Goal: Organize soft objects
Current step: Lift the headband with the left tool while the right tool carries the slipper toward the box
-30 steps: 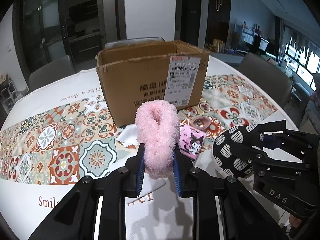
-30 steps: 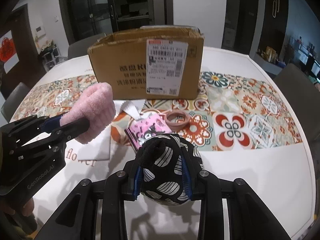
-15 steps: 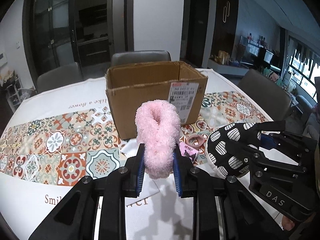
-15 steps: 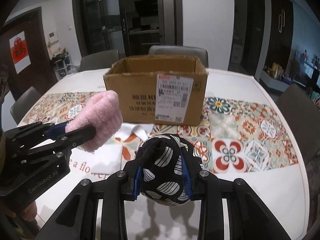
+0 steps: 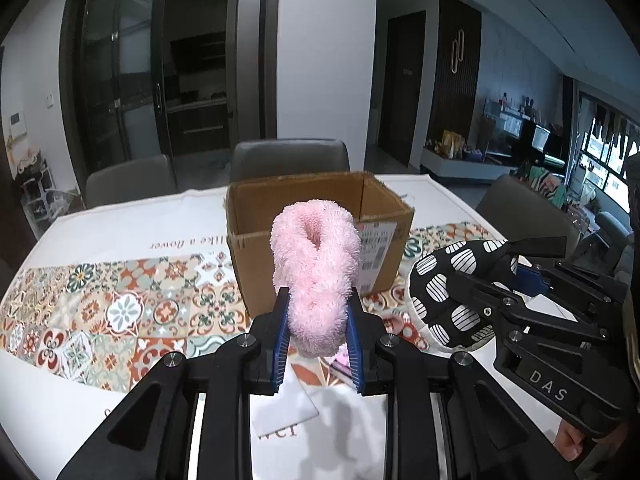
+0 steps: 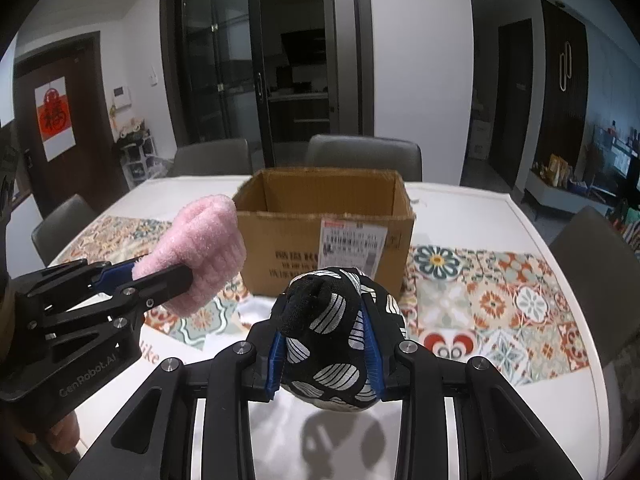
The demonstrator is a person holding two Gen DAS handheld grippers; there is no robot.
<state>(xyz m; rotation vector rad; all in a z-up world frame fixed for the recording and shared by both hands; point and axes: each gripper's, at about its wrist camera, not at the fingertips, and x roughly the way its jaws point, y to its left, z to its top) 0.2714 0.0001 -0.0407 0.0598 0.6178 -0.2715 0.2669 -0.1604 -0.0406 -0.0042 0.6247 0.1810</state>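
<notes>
We see the left gripper (image 5: pixel 316 330) clamped on a pink sock (image 5: pixel 316 268), its blue pads (image 5: pixel 281 340) pressing the lower part of the fluffy roll from both sides while the upper loop stands free above the fingertips. In the right wrist view the same sock sticks out past the tip of that gripper, off the table (image 6: pixel 520 208) and just in front of the box's left corner. The right gripper (image 6: pixel 326 344) is closed on a black sock (image 6: pixel 332 340) with white striped spots; the bundle fills the gap between the pads (image 6: pixel 370 344) and bulges above and below them, with a dark knot at its upper left. Both socks are held in the air side by side, near each other but not touching, pink on the left and black on the right. Beyond them the cardboard box (image 6: pixel 324 236) sits upright on the patterned tablecloth with its top open and a shipping label (image 6: pixel 352 244) on the near wall. Grey chairs (image 6: pixel 364 156) stand behind the table.
</notes>
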